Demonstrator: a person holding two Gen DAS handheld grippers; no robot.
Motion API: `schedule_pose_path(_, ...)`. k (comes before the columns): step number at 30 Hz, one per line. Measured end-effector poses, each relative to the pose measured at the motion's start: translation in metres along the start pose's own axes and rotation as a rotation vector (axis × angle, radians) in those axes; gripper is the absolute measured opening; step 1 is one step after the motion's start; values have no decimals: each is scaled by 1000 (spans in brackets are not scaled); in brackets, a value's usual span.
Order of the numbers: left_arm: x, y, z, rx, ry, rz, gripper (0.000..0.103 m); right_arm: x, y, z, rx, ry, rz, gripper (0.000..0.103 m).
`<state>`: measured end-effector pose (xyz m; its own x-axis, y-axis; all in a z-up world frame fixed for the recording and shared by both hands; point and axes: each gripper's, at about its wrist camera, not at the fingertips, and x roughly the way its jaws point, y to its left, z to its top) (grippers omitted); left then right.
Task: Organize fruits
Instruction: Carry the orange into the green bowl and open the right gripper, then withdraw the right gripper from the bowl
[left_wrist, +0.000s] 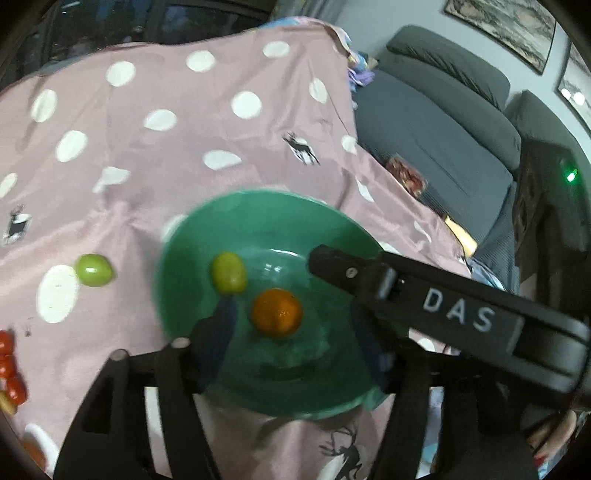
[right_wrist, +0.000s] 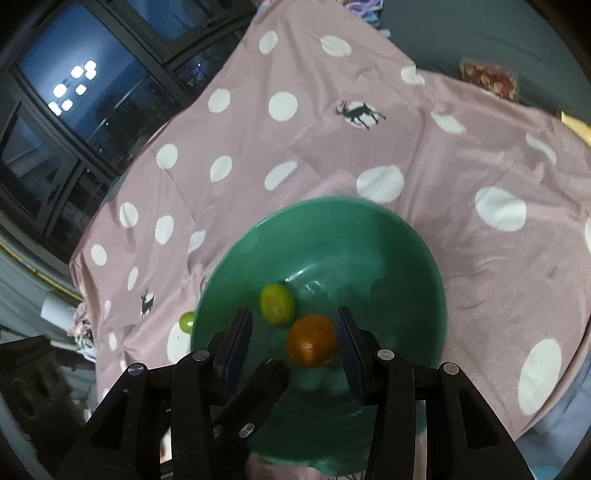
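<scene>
Task partly done. Smooth green bowl (left_wrist: 184, 258) on the dotted pink cloth (left_wrist: 166, 147) over the surface holds a round orange (left_wrist: 276, 313) and a green fruit (left_wrist: 228, 272). Another green fruit (left_wrist: 94, 270) and red pieces (left_wrist: 9, 365) remain outside. Left hand-held gripper (left_wrist: 295, 328) and right hand-held gripper (right_wrist: 293, 343) both stand apart above the bowl, gripping nothing.

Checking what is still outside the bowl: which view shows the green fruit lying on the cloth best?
The left wrist view. There the green fruit on the cloth lies whole and unobstructed, apart from the green bowl. In the right wrist view the same fruit is only a sliver peeking out past the bowl's rim.
</scene>
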<state>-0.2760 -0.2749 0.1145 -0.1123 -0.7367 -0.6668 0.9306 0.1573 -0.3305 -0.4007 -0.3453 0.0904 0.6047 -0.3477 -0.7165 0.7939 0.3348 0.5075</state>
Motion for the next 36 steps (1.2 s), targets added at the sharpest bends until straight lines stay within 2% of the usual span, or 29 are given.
schedule_pose_path(2, -15, 9, -1, -17, -26, 25, 72, -2, 4, 0, -16, -25, -14, 57)
schedule_pose_path(8, -64, 49, -13, -93, -92, 159, 84, -9, 18, -1, -56, -88, -21, 59)
schedule_pose_path(13, -104, 86, -26, -154, -135, 323, 86, -13, 35, -5, -96, -127, -6, 62)
schedule_pose_path(17, -141, 124, -50, -265, -183, 419, 89, -12, 50, -10, -152, -139, -2, 62)
schedule_pose_path(23, -170, 171, -80, -416, -214, 506, 93, -6, 80, -22, -244, -126, -2, 62)
schedule_pose_path(29, -174, 200, -93, -456, -200, 588, 93, 14, 110, -50, -349, -82, 22, 62)
schedule_pose_path(36, -180, 235, -105, -571, -189, 602, 93, 46, 145, -78, -441, 29, 46, 62)
